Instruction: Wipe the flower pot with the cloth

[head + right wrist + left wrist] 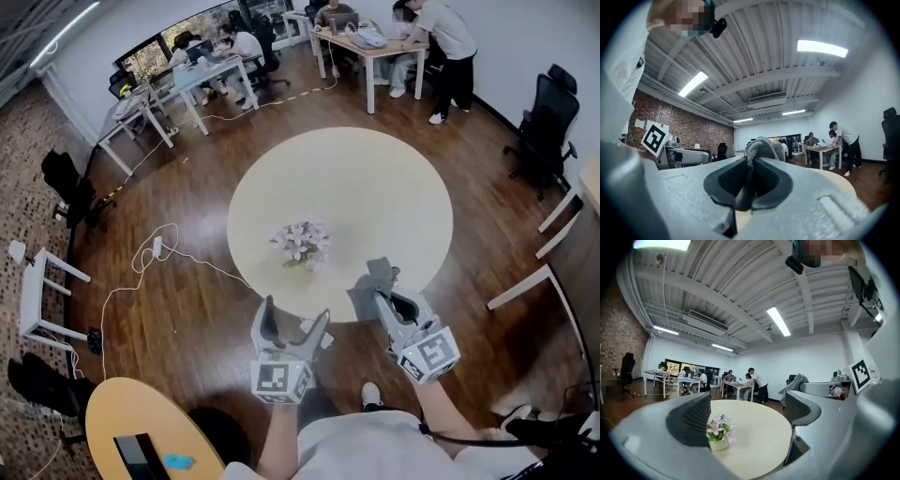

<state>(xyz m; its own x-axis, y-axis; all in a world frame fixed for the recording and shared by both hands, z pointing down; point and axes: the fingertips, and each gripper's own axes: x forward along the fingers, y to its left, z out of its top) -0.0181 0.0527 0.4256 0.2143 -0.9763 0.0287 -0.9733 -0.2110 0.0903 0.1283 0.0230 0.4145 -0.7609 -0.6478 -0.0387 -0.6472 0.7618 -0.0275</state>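
The left gripper (749, 409) has its jaws standing apart with nothing gripped. Between them, seen farther off, the flower pot (717, 442) stands upright on the round pale surface (761, 437), its pink and white blooms partly hidden by the left-hand jaw. To the right of the pot and higher in the view, the right gripper (804, 386) reaches in with a grey cloth (792, 384) at its tip. Far beyond the pot, people (758, 383) gather at desks.

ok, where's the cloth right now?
The cloth is pinched in the right gripper, over the near edge of the round table in the head view, to the right of the flower pot.
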